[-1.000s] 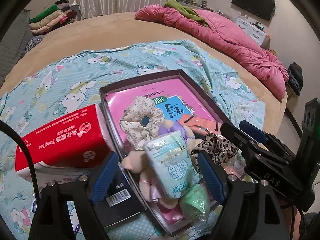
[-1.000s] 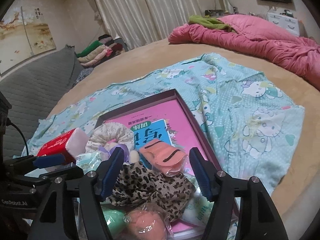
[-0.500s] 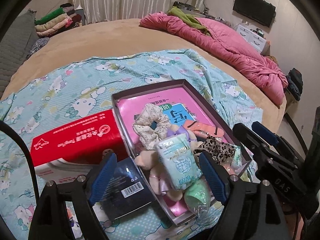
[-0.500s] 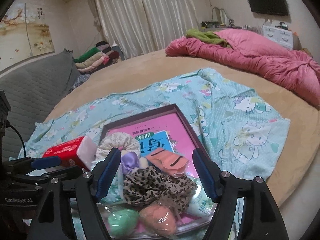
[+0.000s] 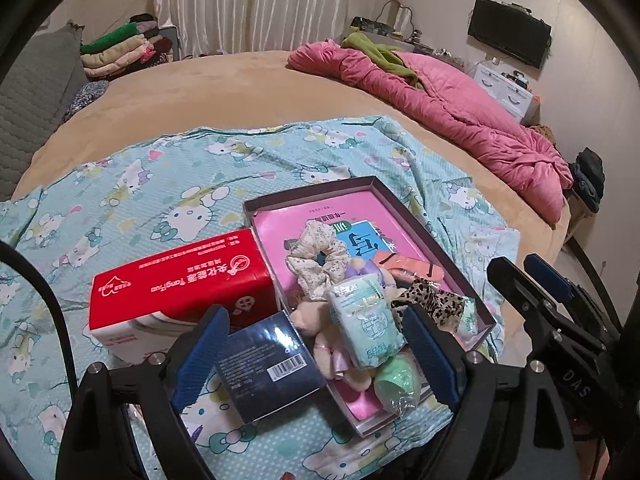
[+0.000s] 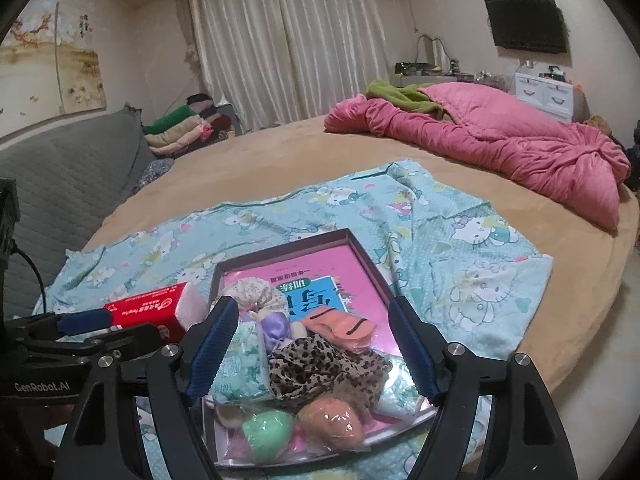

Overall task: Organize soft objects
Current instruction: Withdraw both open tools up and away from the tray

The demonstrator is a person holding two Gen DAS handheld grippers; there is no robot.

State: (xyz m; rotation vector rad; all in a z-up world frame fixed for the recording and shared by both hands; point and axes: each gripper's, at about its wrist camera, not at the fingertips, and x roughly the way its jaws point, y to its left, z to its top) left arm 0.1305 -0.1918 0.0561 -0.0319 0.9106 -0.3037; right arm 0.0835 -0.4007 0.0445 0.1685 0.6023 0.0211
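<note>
1. Two grippers hang above the near end of a shallow box [image 5: 434, 236] on the Hello Kitty sheet [image 5: 168, 184]; the left gripper [image 5: 316, 354] and the right gripper [image 6: 312, 346] both have their blue fingers spread wide, with nothing between them.
2. Most of the soft things are piled in the box's near half, straight ahead of and below both tools: a floral scrunchie [image 5: 318, 254], a pale-green tissue pack [image 5: 366, 320], a leopard-print cloth [image 6: 320, 364], a wrapped green sponge [image 6: 266, 428] and a wrapped orange sponge [image 6: 330, 420].
3. Off the left gripper's left finger, outside the box, lie a red tissue pack [image 5: 180, 280] and a dark blue carton [image 5: 268, 360] touching the box wall.
4. The relation that matters: the pale-green tissue pack lies just ahead of the left gripper, between its fingertips' line of travel, its long axis running roughly along the fingers, so a pinch across its short width looks possible.
5. The leopard-print cloth and both sponges sit centred under the right gripper, which seems the nearer tool for them.
6. My guess is that sorting is mostly done, as the far half of the box shows only its pink printed liner [image 6: 320, 276].
</note>
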